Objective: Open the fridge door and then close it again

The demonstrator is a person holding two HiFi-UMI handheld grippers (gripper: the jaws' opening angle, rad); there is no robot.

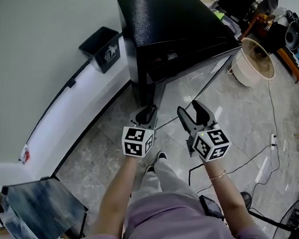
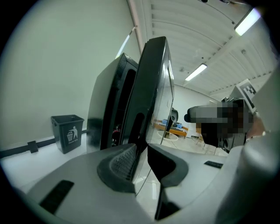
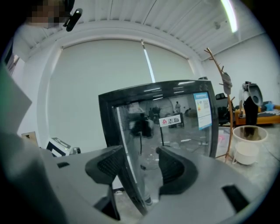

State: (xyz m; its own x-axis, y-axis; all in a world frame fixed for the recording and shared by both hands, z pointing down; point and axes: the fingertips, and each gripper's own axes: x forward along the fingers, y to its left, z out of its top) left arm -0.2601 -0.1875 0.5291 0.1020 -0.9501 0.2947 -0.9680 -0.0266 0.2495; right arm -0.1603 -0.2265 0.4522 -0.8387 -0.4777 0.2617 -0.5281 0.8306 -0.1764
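Note:
The black fridge [image 1: 174, 33] stands against the wall, and its glass door [image 2: 153, 87] is ajar, with a dark gap showing beside it. My left gripper [image 1: 146, 113] is at the door's free edge. In the left gripper view that edge runs down between the left gripper's [image 2: 140, 164] close-set pads; I cannot tell whether they press on it. My right gripper [image 1: 195, 113] hangs to the right, short of the fridge, jaws wide and empty. In the right gripper view the door [image 3: 175, 127] fills the space beyond the right gripper [image 3: 142, 168].
A dark waste bin [image 1: 102, 49] stands left of the fridge by the wall. A beige bucket [image 1: 255, 60] and cluttered furniture lie to the right, and cables [image 1: 254, 160] cross the tiled floor. A dark panel [image 1: 38, 211] is at lower left.

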